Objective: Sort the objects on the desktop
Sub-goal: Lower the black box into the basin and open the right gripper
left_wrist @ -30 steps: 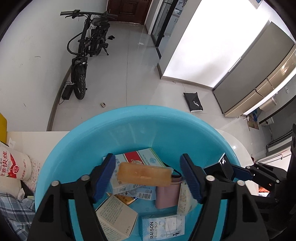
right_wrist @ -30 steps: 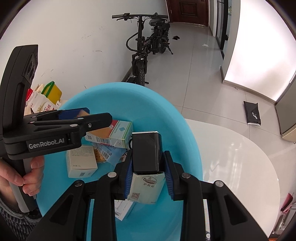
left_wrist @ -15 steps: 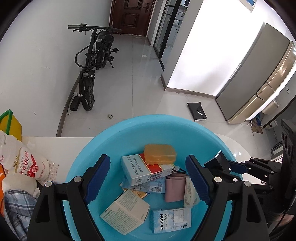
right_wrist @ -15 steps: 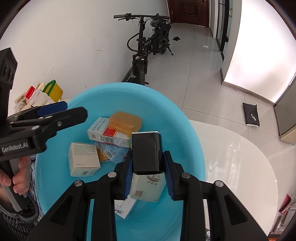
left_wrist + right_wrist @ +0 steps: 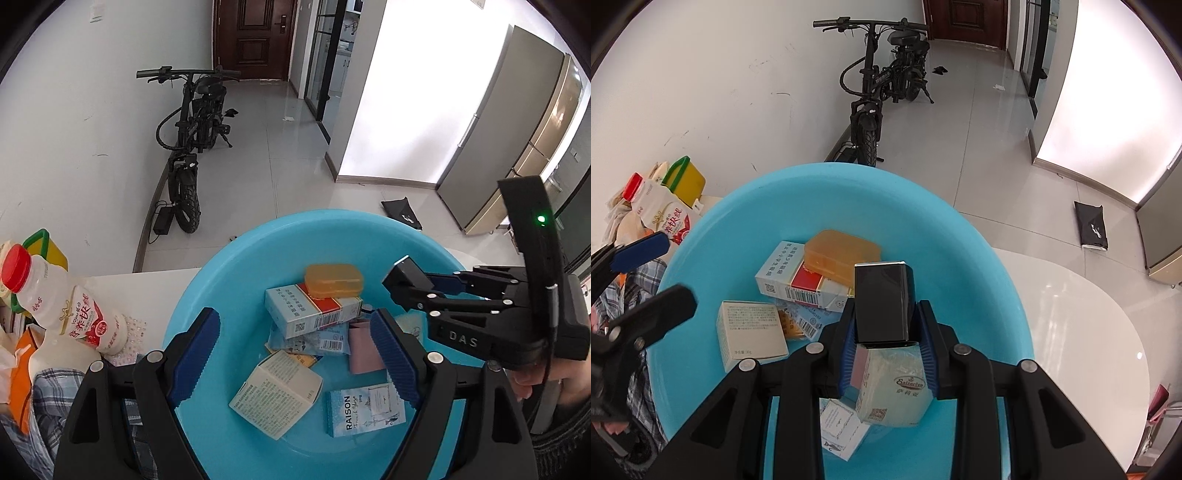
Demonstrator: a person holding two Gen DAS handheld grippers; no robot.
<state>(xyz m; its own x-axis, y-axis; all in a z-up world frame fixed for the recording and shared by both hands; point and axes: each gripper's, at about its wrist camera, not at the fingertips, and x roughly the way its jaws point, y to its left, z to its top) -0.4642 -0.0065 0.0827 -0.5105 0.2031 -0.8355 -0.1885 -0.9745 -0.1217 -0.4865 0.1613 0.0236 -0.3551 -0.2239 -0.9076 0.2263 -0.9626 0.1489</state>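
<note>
A blue plastic basin (image 5: pixel 207 295) (image 5: pixel 979 266) on the white table holds several small boxes and packets. An orange translucent case (image 5: pixel 333 278) (image 5: pixel 842 255) lies on a red, white and blue carton (image 5: pixel 314 308) (image 5: pixel 792 275). My left gripper (image 5: pixel 295 354) hangs open over the basin with nothing between its blue pads. My right gripper (image 5: pixel 886 334) is shut on a black box (image 5: pixel 884 299) above the basin's near side; in the left wrist view the black box (image 5: pixel 404 275) shows at the right.
A yoghurt bottle (image 5: pixel 62 310) with a red cap, a yellow container (image 5: pixel 683 181) and checked cloth (image 5: pixel 48 391) crowd the table left of the basin. The white tabletop (image 5: pixel 1082 325) stretches to the right. A black bicycle (image 5: pixel 188 147) stands on the floor beyond.
The orange case left my left gripper and now lies on the carton in the basin. The left gripper has drawn up and back from it. The right gripper kept its hold on the black box.
</note>
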